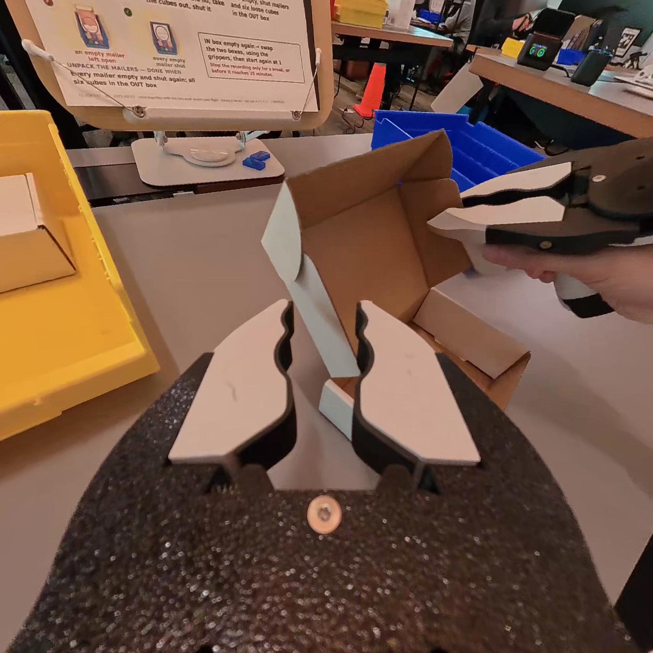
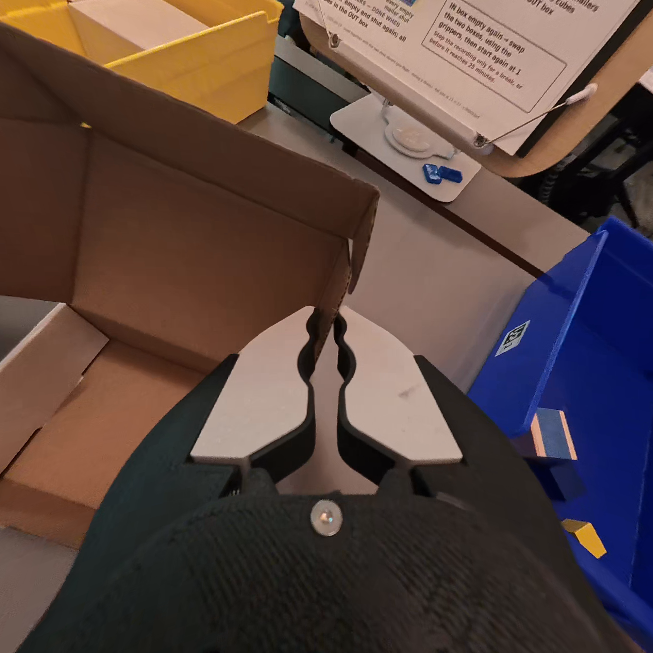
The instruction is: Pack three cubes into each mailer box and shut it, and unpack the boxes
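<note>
mailer box [image 1: 371, 282] open on bench [image 1: 212, 282], tray looks empty | right hand-held gripper [image 2: 327, 312] pinched on lid side flap, lid upright | left hand-held gripper [image 1: 325, 307] jaws apart, near the tray's left wall | lid hinge runs left-right; right controls closing

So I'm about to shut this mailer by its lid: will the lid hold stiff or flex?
The lid is thin corrugated card with creased flaps, so it probably bends at the folds. The mailer box looks empty, so likely light and may slide.

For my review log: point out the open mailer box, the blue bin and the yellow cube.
Open mailer box [image 1: 364, 254]: left wrist view, inner lid.
Blue bin [image 2: 583, 353]: right wrist view, outer wall.
Yellow cube [image 2: 584, 542]: right wrist view, top face.
</note>
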Demonstrator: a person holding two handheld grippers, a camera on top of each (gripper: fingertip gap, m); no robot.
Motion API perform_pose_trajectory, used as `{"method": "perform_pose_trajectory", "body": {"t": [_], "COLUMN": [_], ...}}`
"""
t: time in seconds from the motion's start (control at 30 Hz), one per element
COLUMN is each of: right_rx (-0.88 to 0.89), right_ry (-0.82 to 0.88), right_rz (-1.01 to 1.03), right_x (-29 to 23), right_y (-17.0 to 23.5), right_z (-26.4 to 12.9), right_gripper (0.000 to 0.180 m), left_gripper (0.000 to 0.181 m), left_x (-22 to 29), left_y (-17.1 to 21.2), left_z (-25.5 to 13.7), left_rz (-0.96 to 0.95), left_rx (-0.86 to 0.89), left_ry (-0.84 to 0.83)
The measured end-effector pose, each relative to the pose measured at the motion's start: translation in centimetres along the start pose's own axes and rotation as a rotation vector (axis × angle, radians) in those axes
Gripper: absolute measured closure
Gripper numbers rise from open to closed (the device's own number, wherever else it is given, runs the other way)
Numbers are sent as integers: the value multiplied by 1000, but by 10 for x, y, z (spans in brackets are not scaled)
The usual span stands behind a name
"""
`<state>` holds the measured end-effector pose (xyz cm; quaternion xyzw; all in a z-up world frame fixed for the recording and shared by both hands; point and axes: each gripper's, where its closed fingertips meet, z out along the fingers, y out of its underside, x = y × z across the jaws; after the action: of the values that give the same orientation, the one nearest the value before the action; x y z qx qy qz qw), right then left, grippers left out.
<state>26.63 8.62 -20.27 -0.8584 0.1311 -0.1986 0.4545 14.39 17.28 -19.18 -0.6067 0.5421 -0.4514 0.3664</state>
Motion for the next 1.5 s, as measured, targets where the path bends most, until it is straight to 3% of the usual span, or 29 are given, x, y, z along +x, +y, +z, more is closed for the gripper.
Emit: {"method": "perform_pose_trajectory", "body": {"t": [0.23,0.63,0.87,1.0,1.17,1.37,1.5], "right_rx": [120,305,413,349,319,235,302], "right_ry": [124,314,299,319,276,230,237], "right_rz": [8,68,223,60,13,-90,16], "right_x": [-6,-22,-35,-46,-66,-81,-74], "right_y": [1,15,21,27,44,49,46], "right_z": [-21,-53,-71,-79,-95,-104,-99], "right_gripper": [173,172,170,171,171,168,167], "left_gripper": [173,176,177,177,178,178,177], "left_x": [2,17,25,32,45,49,51], "left_y": [-1,-2,6,25,55,54,42], "left_z": [2,4,-4,-25,-47,-54,-46], "left_rz": [59,110,-14,-28,43,67,41], "left_rx": [18,147,181,168,105,96,110], "left_ry": [-30,-199,-164,-188,-205,-244,-258]}}
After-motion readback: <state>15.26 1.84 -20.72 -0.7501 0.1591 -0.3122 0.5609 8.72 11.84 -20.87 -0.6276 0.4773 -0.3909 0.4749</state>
